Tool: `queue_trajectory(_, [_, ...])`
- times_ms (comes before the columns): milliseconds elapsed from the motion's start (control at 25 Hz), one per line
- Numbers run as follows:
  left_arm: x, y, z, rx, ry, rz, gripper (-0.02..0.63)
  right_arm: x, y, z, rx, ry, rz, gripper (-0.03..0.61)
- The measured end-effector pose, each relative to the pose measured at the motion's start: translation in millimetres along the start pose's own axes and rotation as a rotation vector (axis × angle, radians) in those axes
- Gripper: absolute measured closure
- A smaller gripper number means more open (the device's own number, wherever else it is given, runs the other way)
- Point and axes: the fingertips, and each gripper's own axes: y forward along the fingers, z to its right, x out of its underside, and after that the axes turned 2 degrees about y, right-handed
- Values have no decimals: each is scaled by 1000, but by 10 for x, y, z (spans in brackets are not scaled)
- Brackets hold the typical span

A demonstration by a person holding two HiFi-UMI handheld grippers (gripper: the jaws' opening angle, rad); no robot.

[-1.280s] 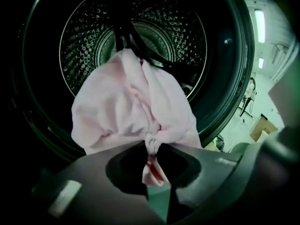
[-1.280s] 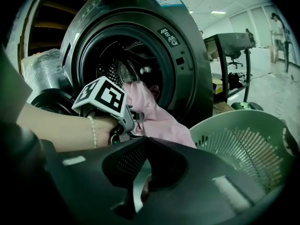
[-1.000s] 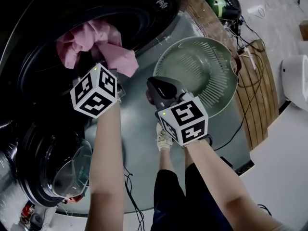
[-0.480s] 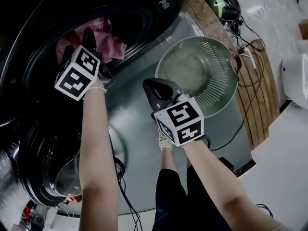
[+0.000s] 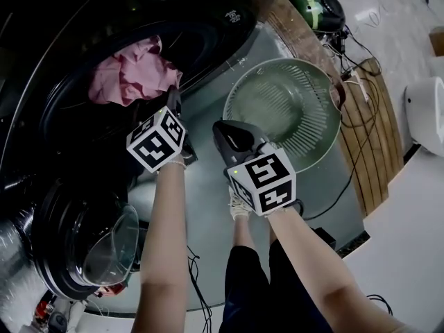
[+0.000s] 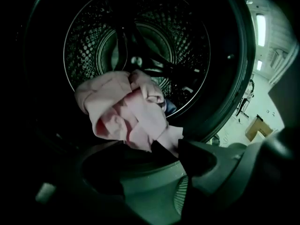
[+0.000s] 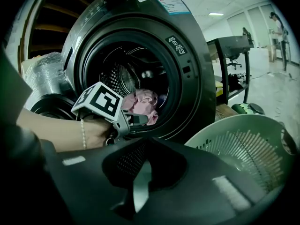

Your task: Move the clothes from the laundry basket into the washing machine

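Observation:
A pink garment [image 5: 132, 75] lies bunched in the mouth of the washing machine's drum [image 5: 76, 116], one fold hanging over the lower door seal. In the left gripper view the garment [image 6: 126, 111] fills the middle of the perforated drum [image 6: 140, 41]. My left gripper [image 5: 173, 101] hovers just outside the opening, open, with nothing in its jaws [image 6: 171, 156]; the garment's edge hangs just beyond the tips. My right gripper [image 5: 225, 127] is shut and empty, held between the machine and the round laundry basket [image 5: 284, 109], which looks empty [image 7: 248, 149].
The machine's round door [image 5: 90, 234] hangs open at the lower left. A wooden board [image 5: 368, 116] with cables lies beside the basket. The person's legs and a shoe [image 5: 236, 200] are below the grippers. A crumpled foil hose [image 7: 44, 69] sits left of the machine.
The left gripper pushed the pink garment into the drum mouth, then drew back down and to the right without it. The garment now sits further inside. The right gripper has stayed put.

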Motion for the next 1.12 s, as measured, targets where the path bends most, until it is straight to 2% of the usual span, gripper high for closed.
queue_trajectory(120, [29,175,-69,-21,2,-37,256,-6,16,34,7,0,6,552])
queue_trajectory(160, [16,230,-108,-31,15,-48,295,-13,22,53,11,0,9,552])
queue_trajectory(240, [-32,305,-190,-51,52,-69,563,-28,28,100,23,4,16,552])
queue_trajectory(360, [-254,322,-234,-51,88,-27,566,-50,41,153,31,18,24,552])
queue_trajectory(640, [-1136,297,-324,-132,228,299,568,-159,143,132,19,13,40,551])
queue_trajectory(720, [-1321,303,-356,-152,239,344,568,-172,168,112,12,10,45,551])
queue_trajectory(800, [-1333,399,-362,-137,232,309,569,-159,195,92,4,8,42,552])
queue_trajectory(840, [-1287,460,-358,-118,221,270,547,-155,206,80,1,8,41,552])
queue_trajectory(920, [-1169,539,-336,-76,187,200,414,-166,216,55,-2,7,44,552])
queue_trajectory(960, [-1109,554,-318,-61,170,176,371,-177,214,45,-3,5,47,552])
queue_trajectory(1120, [-924,515,-225,-37,126,142,313,-226,197,55,0,-2,55,551])
